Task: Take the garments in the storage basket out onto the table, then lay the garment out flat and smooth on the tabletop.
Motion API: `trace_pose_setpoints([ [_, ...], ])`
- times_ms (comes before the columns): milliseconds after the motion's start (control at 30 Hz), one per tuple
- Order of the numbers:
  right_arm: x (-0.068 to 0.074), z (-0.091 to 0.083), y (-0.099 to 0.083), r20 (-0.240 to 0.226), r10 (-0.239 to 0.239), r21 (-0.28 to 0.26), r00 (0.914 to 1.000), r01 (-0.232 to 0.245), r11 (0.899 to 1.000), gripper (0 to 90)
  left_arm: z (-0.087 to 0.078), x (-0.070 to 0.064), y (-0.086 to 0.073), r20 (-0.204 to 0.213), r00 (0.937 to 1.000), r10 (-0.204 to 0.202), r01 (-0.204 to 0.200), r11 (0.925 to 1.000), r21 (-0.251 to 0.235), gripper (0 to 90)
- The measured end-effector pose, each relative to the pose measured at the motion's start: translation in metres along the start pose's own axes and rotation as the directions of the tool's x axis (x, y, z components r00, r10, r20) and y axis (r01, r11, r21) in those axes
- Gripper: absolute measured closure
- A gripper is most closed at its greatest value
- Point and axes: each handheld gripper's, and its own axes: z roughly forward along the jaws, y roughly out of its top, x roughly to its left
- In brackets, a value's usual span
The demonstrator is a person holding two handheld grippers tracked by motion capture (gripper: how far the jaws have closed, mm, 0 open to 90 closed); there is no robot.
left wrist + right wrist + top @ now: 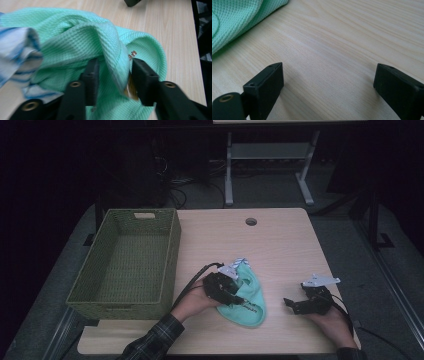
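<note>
Left gripper [113, 75] pinching a raised fold of the green cloth [248, 300] mid-table, likely to lift it toward the woven basket [172, 250]. Right gripper [328, 82] gaping wide, parked on bare table [285, 245] nearby.

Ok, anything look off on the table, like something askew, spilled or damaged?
Nothing spilled or damaged. The green cloth lies bunched on the table with a blue-striped cloth against it; the left gripper has a raised fold between its jaws. The right gripper is open over bare wood. The basket sits square.
</note>
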Motion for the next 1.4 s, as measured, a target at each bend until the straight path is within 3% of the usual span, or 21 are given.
trace_pose_setpoints([
  [167,0.0,0.0,0.0,0.0,0.0,0.0,1.0,0.0,1.0,8.9,-0.017,-0.006,-0.01,-0.051,0.9987,-0.003,0.002,0.9996,-0.027,50.6],
  [367,0.0,0.0,0.0,0.0,0.0,0.0,1.0,0.0,1.0,8.9,-0.028,-0.013,-0.029,-0.105,0.9942,-0.024,0.02,0.9989,-0.042,65.7],
  [433,0.0,0.0,0.0,0.0,0.0,0.0,1.0,0.0,1.0,8.9,-0.029,-0.015,-0.034,-0.091,0.9952,-0.035,0.032,0.999,-0.032,73.4],
  [600,0.0,0.0,0.0,0.003,0.003,0.0,1.0,-0.003,1.0,8.9,-0.02,-0.02,-0.041,-0.101,0.9946,-0.024,0.026,0.9994,0.021,84.1],
  [867,0.001,0.0,0.0,0.017,0.021,0.003,0.9996,-0.021,1.0,8.9,-0.003,-0.018,-0.045,-0.139,0.9902,0.01,0.005,0.9944,0.105,85.4],
  [933,0.001,0.0,0.0,0.016,0.019,0.003,0.9997,-0.019,1.0,8.8,-0.001,-0.017,-0.047,-0.134,0.9909,-0.01,0.024,0.9944,0.103,85.6],
  [1033,0.001,0.0,0.0,0.013,0.017,0.002,0.9998,-0.017,1.0,9.7,-0.002,-0.016,-0.047,-0.136,0.9907,-0.008,0.024,0.9932,0.114,86.0],
  [1167,0.002,-0.002,0.003,-0.013,-0.006,0.01,0.9999,0.006,1.0,20.0,-0.002,-0.017,-0.046,-0.145,0.9894,-0.01,0.028,0.9923,0.121,88.2],
  [1233,0.004,-0.001,0.008,-0.029,-0.011,0.009,0.9995,0.012,1.0,25.0,-0.001,-0.017,-0.046,-0.144,0.9891,-0.031,0.047,0.9927,0.111,89.5],
  [1400,0.006,0.0,0.017,-0.053,-0.026,0.008,0.9982,0.026,1.0,30.1,-0.001,-0.017,-0.045,-0.144,0.989,-0.033,0.05,0.9922,0.114,89.6],
])
